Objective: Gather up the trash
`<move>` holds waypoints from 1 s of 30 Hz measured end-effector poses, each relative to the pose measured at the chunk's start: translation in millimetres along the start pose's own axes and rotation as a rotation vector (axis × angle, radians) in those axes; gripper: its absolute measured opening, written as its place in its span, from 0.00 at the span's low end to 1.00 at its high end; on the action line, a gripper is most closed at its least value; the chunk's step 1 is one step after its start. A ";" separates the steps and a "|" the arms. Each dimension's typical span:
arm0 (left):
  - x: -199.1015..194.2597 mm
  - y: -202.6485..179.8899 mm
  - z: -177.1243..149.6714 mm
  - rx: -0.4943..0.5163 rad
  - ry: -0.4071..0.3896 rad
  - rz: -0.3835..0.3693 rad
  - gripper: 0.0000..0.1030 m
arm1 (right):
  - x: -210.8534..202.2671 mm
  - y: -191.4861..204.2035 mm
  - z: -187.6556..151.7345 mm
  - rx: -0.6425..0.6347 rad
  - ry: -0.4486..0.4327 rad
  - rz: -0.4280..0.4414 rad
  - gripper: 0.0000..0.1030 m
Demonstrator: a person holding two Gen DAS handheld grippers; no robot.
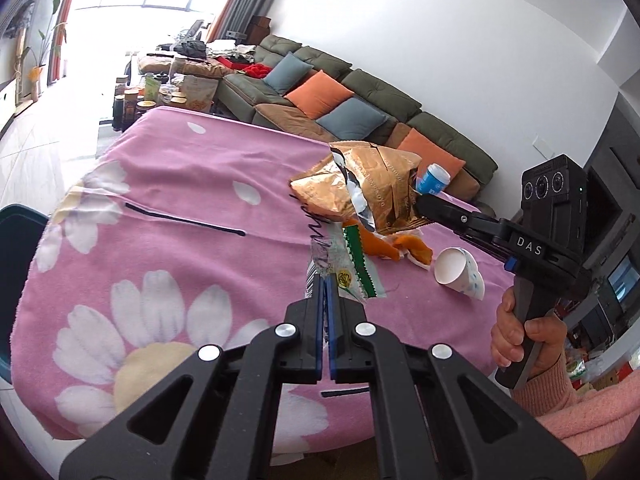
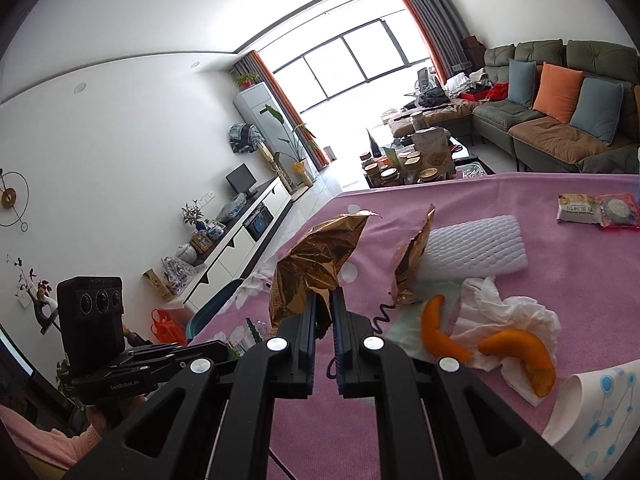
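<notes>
My left gripper [image 1: 325,280] is shut on a clear wrapper with a green zigzag strip [image 1: 352,268], held over the pink flowered blanket [image 1: 180,184]. My right gripper [image 2: 324,300] is shut on a crumpled gold foil bag [image 2: 316,260], lifted above the blanket [image 2: 560,280]; the bag [image 1: 360,188] and the right gripper [image 1: 420,204] also show in the left wrist view. Orange peel [image 2: 440,336] and a crumpled tissue [image 2: 512,312] lie right of it. A paper cup [image 1: 456,272] lies on its side nearby. A blue bin [image 1: 16,248] stands at the table's left edge.
A white foam net sleeve [image 2: 476,248] and snack packets [image 2: 600,210] lie farther back. A small blue-and-white cup [image 1: 432,180] sits behind the bag. A sofa [image 1: 360,92] and a cluttered coffee table [image 2: 412,160] stand beyond the table.
</notes>
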State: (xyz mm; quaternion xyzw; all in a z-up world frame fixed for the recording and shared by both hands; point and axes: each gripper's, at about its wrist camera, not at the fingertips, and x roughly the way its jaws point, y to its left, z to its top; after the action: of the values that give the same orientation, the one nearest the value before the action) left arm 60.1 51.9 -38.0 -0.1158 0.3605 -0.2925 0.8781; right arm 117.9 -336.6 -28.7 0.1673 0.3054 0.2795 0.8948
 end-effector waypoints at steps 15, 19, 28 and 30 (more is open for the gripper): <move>-77.2 69.3 0.3 -0.131 -0.125 0.158 0.02 | 89.2 62.9 17.2 -0.085 0.134 0.167 0.07; -97.6 88.2 -2.1 -0.174 -0.164 0.203 0.02 | 110.4 79.7 20.3 -0.110 0.168 0.199 0.07; -139.3 128.8 -6.5 -0.258 -0.235 0.307 0.02 | 150.2 112.3 19.1 -0.136 0.247 0.262 0.07; -144.0 136.8 -7.0 -0.270 -0.241 0.331 0.02 | 159.1 117.8 18.3 -0.140 0.263 0.268 0.07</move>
State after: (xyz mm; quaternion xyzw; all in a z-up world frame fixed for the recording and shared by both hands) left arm 32.1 247.7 -18.2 -0.2055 0.3029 -0.0777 0.9274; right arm 187.3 -150.3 -31.5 0.1061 0.3746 0.4362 0.8113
